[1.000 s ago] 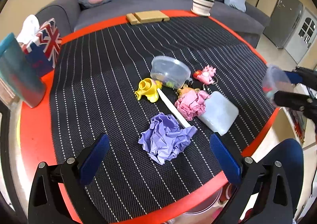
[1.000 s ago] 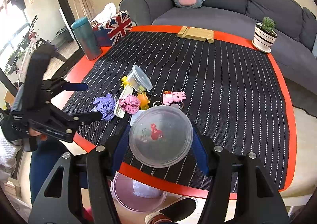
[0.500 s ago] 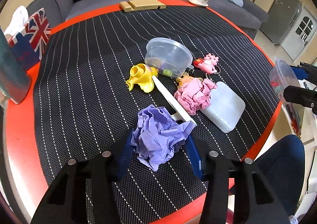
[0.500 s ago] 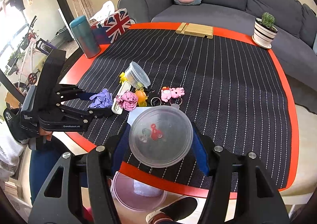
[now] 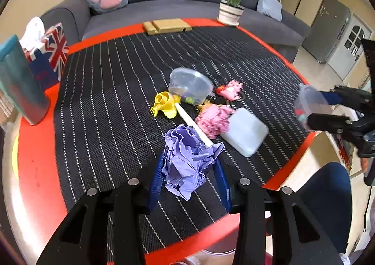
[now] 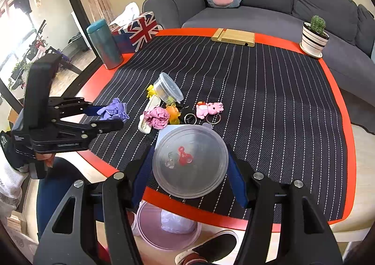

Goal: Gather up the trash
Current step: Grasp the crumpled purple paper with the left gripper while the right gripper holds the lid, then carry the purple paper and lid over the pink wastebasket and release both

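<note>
— Tongs first: how do ours stand?

— Our left gripper (image 5: 188, 177) has just been closing, and its blue pads now squeeze the crumpled purple paper (image 5: 189, 162) from both sides, over the striped black mat (image 5: 105, 105) near the table's red edge (image 5: 35, 159). Our right gripper (image 6: 189, 179) is clamped on a clear round container (image 6: 190, 162) with a red trinket inside.

— And further out?

— Beyond the purple wad we see a white stick (image 5: 193, 124), a pink paper ball (image 5: 213, 119) touching a pale flat lid (image 5: 245, 132), a yellow toy (image 5: 164, 107), and another clear tub (image 5: 189, 86) lying tilted. Below the table edge sits a pink bin (image 6: 167, 227) with white wrapping in it.
</note>
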A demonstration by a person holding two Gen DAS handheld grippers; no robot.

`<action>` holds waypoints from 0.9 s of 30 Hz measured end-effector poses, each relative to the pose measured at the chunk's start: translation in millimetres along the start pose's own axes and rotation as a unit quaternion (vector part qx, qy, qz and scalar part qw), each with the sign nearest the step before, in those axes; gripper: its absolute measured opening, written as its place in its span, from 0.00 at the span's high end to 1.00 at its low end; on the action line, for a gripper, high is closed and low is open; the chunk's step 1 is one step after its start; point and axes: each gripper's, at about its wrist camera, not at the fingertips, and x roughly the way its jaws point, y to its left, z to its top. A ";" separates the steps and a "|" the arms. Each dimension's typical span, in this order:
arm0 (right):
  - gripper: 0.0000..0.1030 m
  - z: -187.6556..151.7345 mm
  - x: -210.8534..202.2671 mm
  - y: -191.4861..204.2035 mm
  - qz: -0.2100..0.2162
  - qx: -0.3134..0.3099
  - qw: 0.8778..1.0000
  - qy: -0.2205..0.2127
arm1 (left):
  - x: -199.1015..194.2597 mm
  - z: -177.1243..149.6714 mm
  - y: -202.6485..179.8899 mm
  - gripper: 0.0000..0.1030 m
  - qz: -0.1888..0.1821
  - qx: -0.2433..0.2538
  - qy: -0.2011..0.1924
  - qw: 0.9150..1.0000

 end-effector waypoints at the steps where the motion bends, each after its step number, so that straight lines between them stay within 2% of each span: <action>1: 0.43 -2.3 -2.6 1.6 0.001 -0.001 1.000 -0.002 | -4.9 -1.3 -1.6 0.61 -0.001 0.000 -0.004 1.000; 15: 0.42 -45.8 -42.4 40.1 0.024 -0.021 0.999 -0.015 | -60.0 -33.2 -39.3 0.61 -0.012 0.015 -0.041 0.999; 27: 0.43 -83.0 -36.1 75.7 0.067 -0.046 0.996 0.020 | -78.1 -60.6 -55.7 0.61 -0.026 0.021 -0.045 0.998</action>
